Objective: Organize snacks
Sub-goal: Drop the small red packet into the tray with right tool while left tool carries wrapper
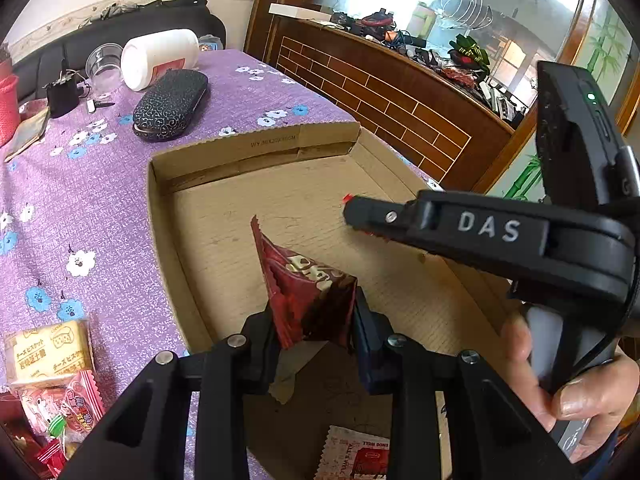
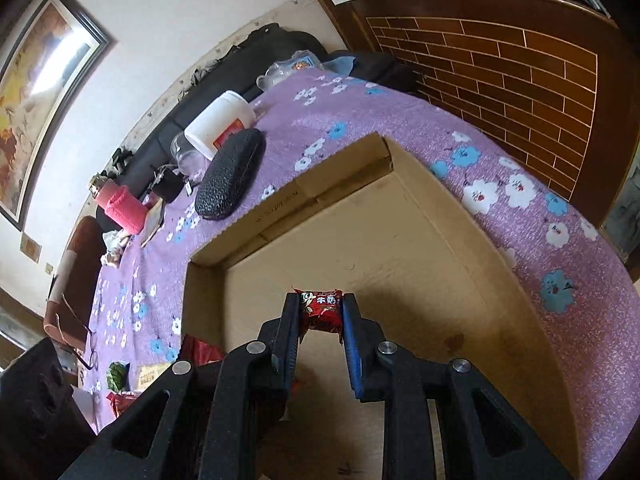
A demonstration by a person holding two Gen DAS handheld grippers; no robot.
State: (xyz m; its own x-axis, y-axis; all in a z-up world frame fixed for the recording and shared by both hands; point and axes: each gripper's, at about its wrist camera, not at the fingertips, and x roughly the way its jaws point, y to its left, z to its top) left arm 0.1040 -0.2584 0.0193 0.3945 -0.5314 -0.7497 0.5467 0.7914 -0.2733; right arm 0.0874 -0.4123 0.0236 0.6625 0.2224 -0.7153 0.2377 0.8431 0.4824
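White jar [image 1: 160,58], dark glasses case [image 1: 170,104]

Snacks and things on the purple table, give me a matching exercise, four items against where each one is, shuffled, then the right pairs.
Items:
1. dark red snack packet
2. small red candy
3. black glasses case
4. yellow biscuit pack

Places:
A. on the cloth beyond the cardboard tray, beside the white jar
B. between the left gripper fingers
C. on the cloth, left of the tray
D. between the right gripper fingers

Pairs: 1-B, 2-D, 3-A, 4-C
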